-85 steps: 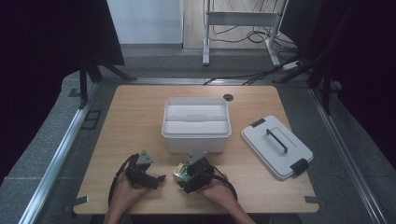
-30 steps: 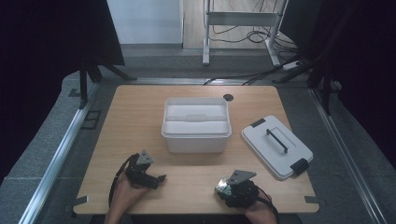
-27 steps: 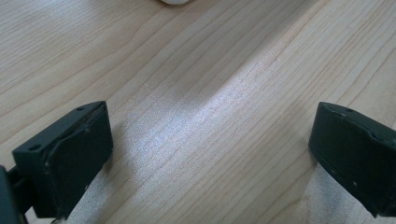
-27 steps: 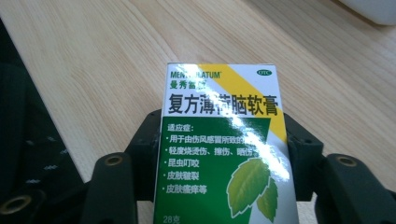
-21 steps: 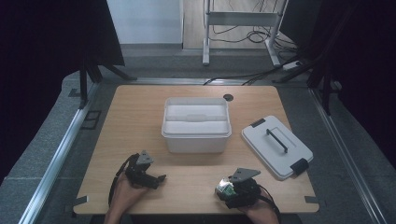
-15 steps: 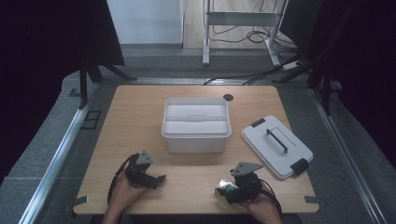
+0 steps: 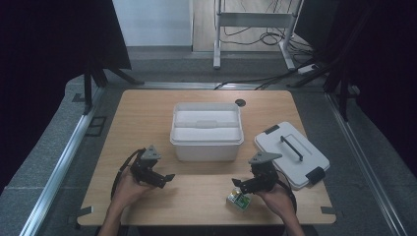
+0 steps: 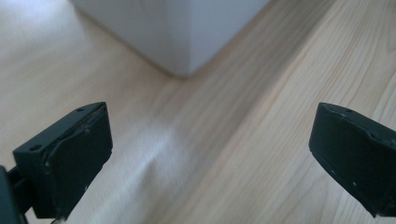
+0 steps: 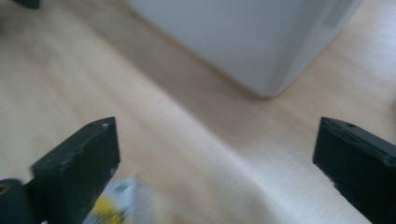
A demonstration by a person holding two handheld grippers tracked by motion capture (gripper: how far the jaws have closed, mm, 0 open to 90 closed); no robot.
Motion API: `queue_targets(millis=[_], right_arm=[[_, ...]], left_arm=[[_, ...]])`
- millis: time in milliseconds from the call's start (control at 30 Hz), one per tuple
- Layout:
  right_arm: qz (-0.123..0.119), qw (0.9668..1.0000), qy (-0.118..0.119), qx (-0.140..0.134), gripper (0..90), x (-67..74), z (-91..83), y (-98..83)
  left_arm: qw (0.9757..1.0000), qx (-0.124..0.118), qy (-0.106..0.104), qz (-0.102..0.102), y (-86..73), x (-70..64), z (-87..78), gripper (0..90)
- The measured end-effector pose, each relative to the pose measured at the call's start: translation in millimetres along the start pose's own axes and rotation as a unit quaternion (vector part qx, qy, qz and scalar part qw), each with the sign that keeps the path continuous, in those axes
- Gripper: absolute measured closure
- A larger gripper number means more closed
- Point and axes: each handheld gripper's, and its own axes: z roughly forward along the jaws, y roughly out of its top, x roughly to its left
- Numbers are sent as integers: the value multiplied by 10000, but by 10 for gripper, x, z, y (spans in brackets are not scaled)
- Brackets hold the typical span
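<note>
- The right gripper [image 7: 244,185] stood with jaws wide apart and nothing between them, having just been opening; the small green-and-yellow packet [image 7: 239,199] lay flat on the table [image 7: 147,113], just beside and below the tips, off the near right corner of the bin [image 7: 207,130].
- The left gripper [image 7: 166,178] also hung with jaws spread and empty, off the bin's near left corner, above bare wood.
- By the look of it, the packet had been set down and let go, and the step in hand was the release in front of the bin.
- The next move would likely call for a fresh, squarer hold on the packet, then a lift over the bin's front wall.
- The bin, white and open-topped, sat mid-table; its inside showed white, with a pale raised band across it, and nothing else could be made out in it.
- The lid [image 7: 291,154], with a dark handle and clips, lay to the bin's right, top up, apart from the bin.
</note>
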Motion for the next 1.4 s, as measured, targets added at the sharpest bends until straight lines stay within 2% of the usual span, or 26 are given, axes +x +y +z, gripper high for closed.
queue_targets(millis=[33,67,167,267,333,467,533,633,667,733,767,867,967,1167,1400], right_arm=[[33,10000,-14,-61,0,-83,37,58],[33,10000,-14,-61,0,-83,37,58],[-2,9999,-63,-135,0,-224,109,194],[-23,9998,-75,-190,0,-285,142,265],[-47,9997,-86,-230,0,-343,180,333],[-78,9996,-79,-269,4,-453,286,436],[-60,9997,-20,-254,26,-482,334,463],[-112,9995,51,-292,108,-513,389,505],[-116,9994,113,-317,147,-515,393,517],[-160,9989,258,-369,172,-500,388,535],[-208,9990,147,-370,167,-458,372,542],[-222,9990,132,-368,158,-425,349,540],[-182,9989,176,-392,143,-389,305,528],[-301,9986,229,-380,135,-295,233,457],[-237,9980,377,-445,131,-188,131,344]], left_arm=[[10000,3,0,29,49,16,-8,0],[10000,-6,2,57,99,32,-15,0],[9998,-78,-86,166,242,68,-31,0],[9997,-125,-116,154,374,112,-10,0],[9998,-75,-105,165,444,152,25,0],[9999,-56,-96,119,539,216,118,0],[9998,-78,-145,122,581,223,156,0],[9995,-89,-225,184,635,186,193,0],[9993,-87,-277,219,646,166,202,0],[9993,-24,-186,327,652,126,212,0],[9993,-8,-179,343,650,117,209,0],[9992,-20,-205,331,638,85,175,0],[9992,-5,-201,342,625,45,148,0],[9990,-3,-222,399,559,-51,88,0],[9985,43,-254,489,472,-200,-1,0]])
